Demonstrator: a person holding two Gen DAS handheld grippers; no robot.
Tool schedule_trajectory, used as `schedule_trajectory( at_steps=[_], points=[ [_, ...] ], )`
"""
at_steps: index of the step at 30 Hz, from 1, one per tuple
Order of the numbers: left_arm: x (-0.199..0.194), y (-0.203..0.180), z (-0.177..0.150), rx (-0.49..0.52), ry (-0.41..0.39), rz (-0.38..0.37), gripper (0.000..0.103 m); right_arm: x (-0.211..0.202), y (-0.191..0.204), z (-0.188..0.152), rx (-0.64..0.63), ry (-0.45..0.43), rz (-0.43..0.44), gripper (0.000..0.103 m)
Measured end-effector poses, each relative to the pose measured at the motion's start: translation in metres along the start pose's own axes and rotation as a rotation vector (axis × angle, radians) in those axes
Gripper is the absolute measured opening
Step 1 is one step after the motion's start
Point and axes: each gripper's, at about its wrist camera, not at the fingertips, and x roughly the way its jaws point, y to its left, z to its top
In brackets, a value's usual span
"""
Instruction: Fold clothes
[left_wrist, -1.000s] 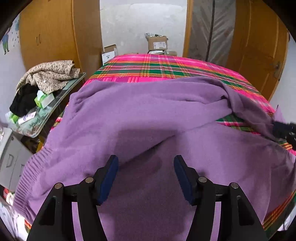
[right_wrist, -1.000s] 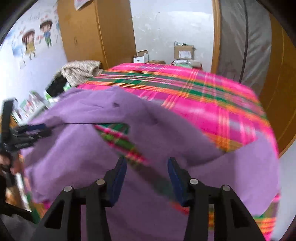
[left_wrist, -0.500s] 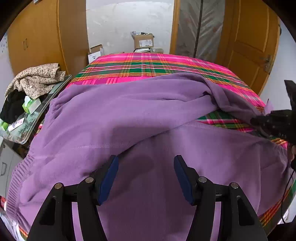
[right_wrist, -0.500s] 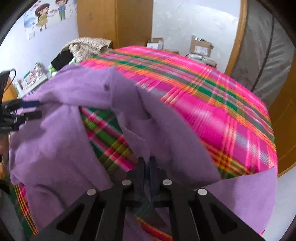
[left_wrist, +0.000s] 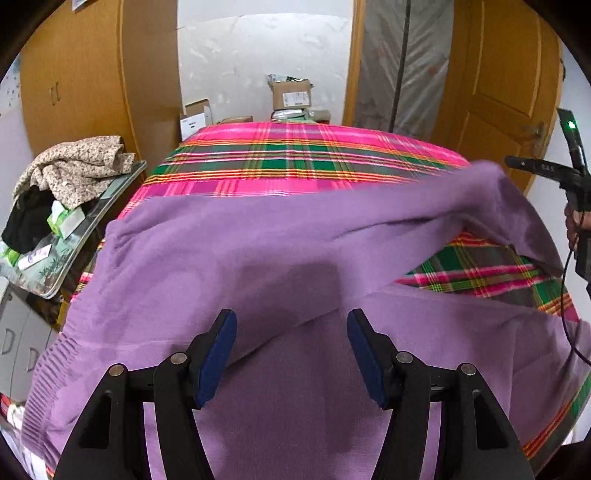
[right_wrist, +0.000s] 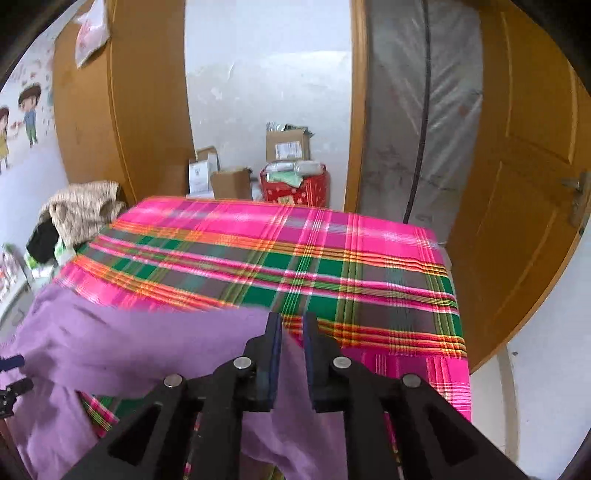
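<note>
My right gripper (right_wrist: 292, 350) is clenched on a fold of the purple sweater (left_wrist: 280, 258), holding that part lifted above the plaid bed (right_wrist: 280, 258); my left gripper (left_wrist: 291, 350) is spread wide with nothing between its pads, hovering over the near middle of the sweater. The sweater lies across the near half of the bed, its ribbed hem (left_wrist: 48, 373) hanging at the near left edge, and a triangle of plaid shows through on the right where the lifted part arches over it. I judge it a soft, thick knit: light enough to lift by one pinch, but limp, so it sags and drags the rest along, and fuzzy enough not to slip from the pads. The ribbed hem or a seam edge looks like the firmest place to take hold; a pinch in mid-panel would only bunch it. I cannot tell whether I hold a sleeve, a shoulder or a side, since the cloth is blurred there and my fingers cover it. The near edge of the sweater is cut off below both views, and the neckline is nowhere to be made out.
</note>
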Motion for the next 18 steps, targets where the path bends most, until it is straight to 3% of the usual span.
schedule_trajectory(
  at_steps=[2,7,14,18],
  points=[
    [0.0,0.003,0.001,-0.009,-0.001,0.007,0.064,-0.004,-0.012,-0.008,0.042,0.001,0.012,0.027],
    [0.004,0.002,0.002,-0.007,0.007,0.005,0.064,-0.016,-0.061,-0.041,0.15,0.036,-0.04,0.03],
    [0.008,-0.002,0.004,-0.007,0.01,-0.005,0.064,-0.03,-0.145,-0.094,0.386,0.109,-0.051,0.047],
    [0.01,-0.005,0.005,-0.013,0.015,-0.009,0.064,-0.021,-0.147,-0.112,0.362,0.198,-0.007,0.047]
  ],
)
